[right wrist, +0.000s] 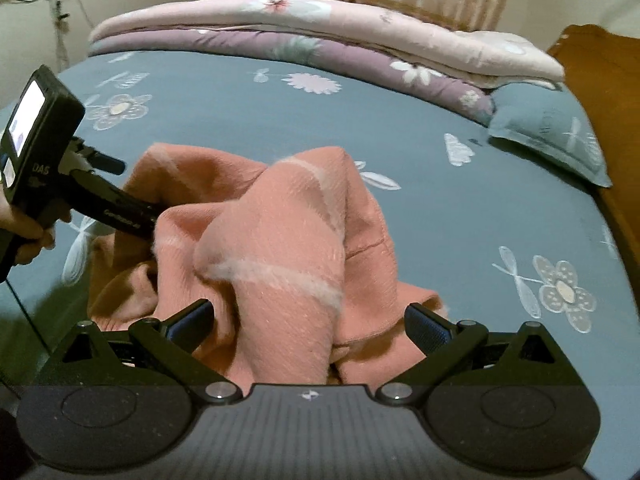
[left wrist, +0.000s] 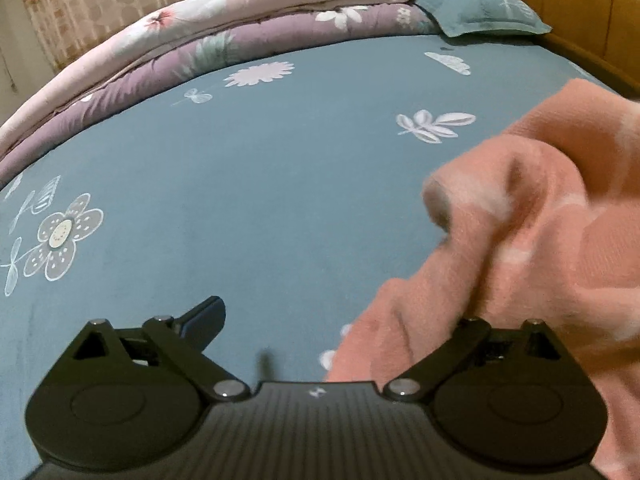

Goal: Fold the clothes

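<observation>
Straddling a raised ridge of cloth, the right gripper point(right wrist: 308, 320) stands with its jaws wide apart, one finger on each side of the fold and neither pressing it. The left gripper point(left wrist: 336, 320) shows one finger point(left wrist: 204, 316) bare over the sheet; the other is buried under cloth, so whether it is spread or closed I cannot tell. From the right wrist view its nose goes into the bundle at about nine o'clock, held by a hand point(right wrist: 24, 236).

The garment, a salmon-pink knitted piece with pale fuzzy stripes point(right wrist: 280, 236), lies crumpled in a heap on the bed, peaked at twelve o'clock from the right gripper and spilling toward seven and four o'clock. It is not folded flat.

By its look it is soft, light and limp, with a fuzzy knit that should grip the pads well but stretch and sag when lifted. I would judge a hem or a seam edge the soundest hold, such as the stitched line near two o'clock on the heap; pinching the thick ridge risks catching several layers at once.

Beyond it the blue flowered bedsheet point(right wrist: 460, 216) is open all round. Folded quilts point(right wrist: 320, 36) lie along the far side at twelve o'clock, a pillow point(right wrist: 548, 136) at two o'clock beside a wooden bed frame point(right wrist: 604, 80). None of these crowds the heap.
</observation>
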Motion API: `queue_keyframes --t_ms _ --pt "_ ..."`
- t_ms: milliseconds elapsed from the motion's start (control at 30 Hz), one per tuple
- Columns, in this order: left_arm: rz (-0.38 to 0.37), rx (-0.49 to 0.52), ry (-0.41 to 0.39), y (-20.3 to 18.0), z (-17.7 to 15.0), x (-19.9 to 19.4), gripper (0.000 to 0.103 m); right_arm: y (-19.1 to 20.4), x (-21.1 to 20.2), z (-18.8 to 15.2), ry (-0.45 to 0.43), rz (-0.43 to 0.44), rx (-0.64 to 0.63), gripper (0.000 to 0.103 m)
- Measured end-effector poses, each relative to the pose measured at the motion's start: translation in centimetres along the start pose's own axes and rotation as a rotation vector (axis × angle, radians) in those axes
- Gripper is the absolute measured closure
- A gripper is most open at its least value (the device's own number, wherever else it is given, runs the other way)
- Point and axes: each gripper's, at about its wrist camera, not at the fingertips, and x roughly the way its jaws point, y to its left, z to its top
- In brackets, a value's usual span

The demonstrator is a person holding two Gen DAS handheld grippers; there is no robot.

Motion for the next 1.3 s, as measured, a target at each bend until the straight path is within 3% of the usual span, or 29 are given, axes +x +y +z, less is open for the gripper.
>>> queue_keyframes --t_ms 267,433,967,1167,1300 --pt "0.047 0.003 -0.017 3.6 1.1 2.3 0.009 0.6 0.0 1.1 -0.005 -0.077 0.028 0.000" --pt "-0.074 -0.031 -0.010 5.0 1.1 1.8 0.011 1.2 0.0 1.2 0.004 -0.087 0.017 0.000" --pt "-0.148 0.177 -0.059 -0.1 -0.9 2.6 0.009 3.3 0.4 2.3 -0.003 -0.062 -0.068 0.000" --pt "-0.057 0.027 -0.155 2.9 -0.7 2.0 0.009 2.6 0.3 1.9 0.001 -0.097 -0.027 0.000" --pt "0.048 -0.065 -0.147 6.2 -0.4 2.4 0.010 2.1 0.3 1.7 0.005 -0.122 0.003 0.000"
